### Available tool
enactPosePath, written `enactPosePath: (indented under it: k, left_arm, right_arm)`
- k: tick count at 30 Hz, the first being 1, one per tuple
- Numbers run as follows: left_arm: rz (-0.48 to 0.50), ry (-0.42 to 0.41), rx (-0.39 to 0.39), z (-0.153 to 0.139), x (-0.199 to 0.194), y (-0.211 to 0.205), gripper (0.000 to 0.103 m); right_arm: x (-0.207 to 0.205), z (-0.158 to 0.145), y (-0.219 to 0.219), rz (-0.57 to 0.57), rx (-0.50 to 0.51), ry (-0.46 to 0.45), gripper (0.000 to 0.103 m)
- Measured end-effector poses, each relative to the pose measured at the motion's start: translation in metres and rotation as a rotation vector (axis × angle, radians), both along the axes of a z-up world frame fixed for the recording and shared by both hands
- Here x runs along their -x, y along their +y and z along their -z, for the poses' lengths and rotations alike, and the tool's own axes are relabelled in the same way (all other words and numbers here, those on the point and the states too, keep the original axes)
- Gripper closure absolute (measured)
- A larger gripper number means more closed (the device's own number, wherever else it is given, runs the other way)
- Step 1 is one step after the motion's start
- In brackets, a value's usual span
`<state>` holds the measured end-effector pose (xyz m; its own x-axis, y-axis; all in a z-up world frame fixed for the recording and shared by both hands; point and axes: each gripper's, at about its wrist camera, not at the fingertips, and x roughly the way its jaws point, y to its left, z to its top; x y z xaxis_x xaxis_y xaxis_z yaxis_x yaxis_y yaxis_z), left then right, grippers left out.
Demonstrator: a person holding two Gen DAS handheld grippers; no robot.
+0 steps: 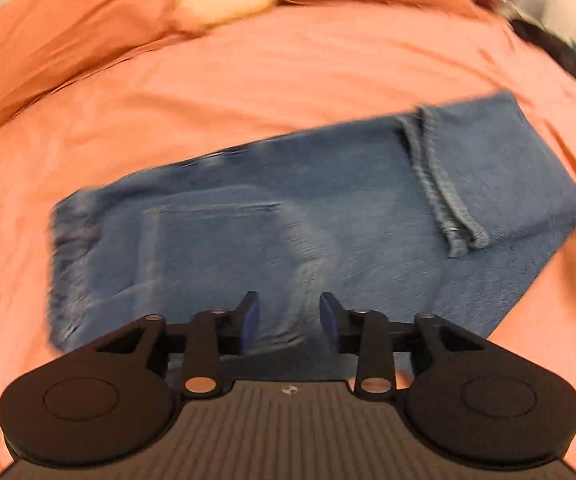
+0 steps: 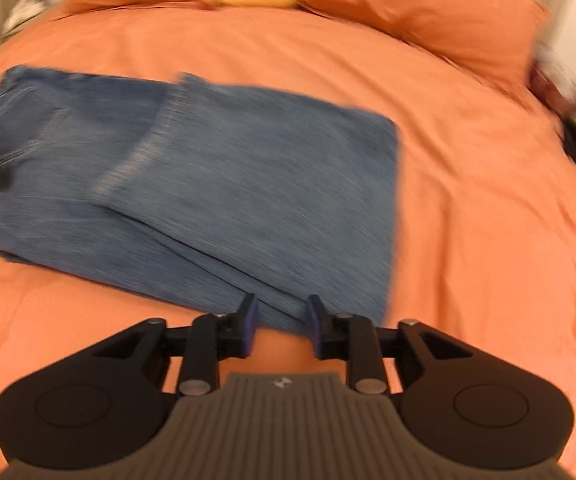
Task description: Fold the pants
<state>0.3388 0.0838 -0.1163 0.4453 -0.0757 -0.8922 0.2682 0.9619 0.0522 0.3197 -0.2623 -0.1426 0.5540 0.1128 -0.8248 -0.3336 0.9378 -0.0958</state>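
Left wrist view, pants: the jeans point(image 1: 307, 216) lay on the orange bedspread point(image 1: 248, 80), already doubled lengthwise and folded over once. The hem ends point(image 1: 443, 184) rested on top toward 2 o'clock, with a back pocket point(image 1: 208, 236) showing at 10 o'clock from my tool.

Left wrist view, tool: my left gripper point(image 1: 289, 322) hung over the near edge of the denim at 6 o'clock, fingers spread, nothing between them. I could not tell whether the pads touched the cloth; the picture was smeared by motion.

Left wrist view, other tool: a dark sliver at 3 o'clock, at the frame's edge, I took for the other tool's tip.

Right wrist view, pants: the same bundle filled 10 to 12 o'clock, its folded edge point(image 2: 391, 216) toward 1 o'clock.

Right wrist view, tool: my right gripper point(image 2: 281, 322) was spread apart, empty, straddling the near corner of the denim point(image 2: 284, 312) at 12 o'clock.

Right wrist view, surroundings: orange pillows point(image 2: 427, 12) sat at the far end of the bed.

Step in hand: I judged one crosswise fold done, with both tools placed for another.

Next move: I reckoned it called for pinching every layer at both ends and carrying them over evenly, since thick denim slips and skews.
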Motion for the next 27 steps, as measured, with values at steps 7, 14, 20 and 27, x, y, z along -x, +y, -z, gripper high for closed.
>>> enactPosePath:
  k: [7,14,20,27]
  left_arm:
    - [-0.11,-0.024,-0.002,-0.008,0.024,0.066,0.053]
    - [-0.208,0.007,0.037,0.007,0.04,0.114,0.049]
    - [-0.237,-0.009,0.103,0.018,0.055,0.139,0.049]
    - [-0.397,-0.028,0.339,0.036,0.055,0.171,0.035]
  right_arm:
    - [-0.018,0.001,0.093,-0.238,0.022,-0.029,0.056]
    - [-0.045,0.033,0.155,-0.28,0.101,0.008,0.087]
    - [-0.056,0.011,0.149,-0.182,0.018,0.014,0.095]
    - [-0.067,0.037,0.16,-0.157,0.043,0.094,0.093]
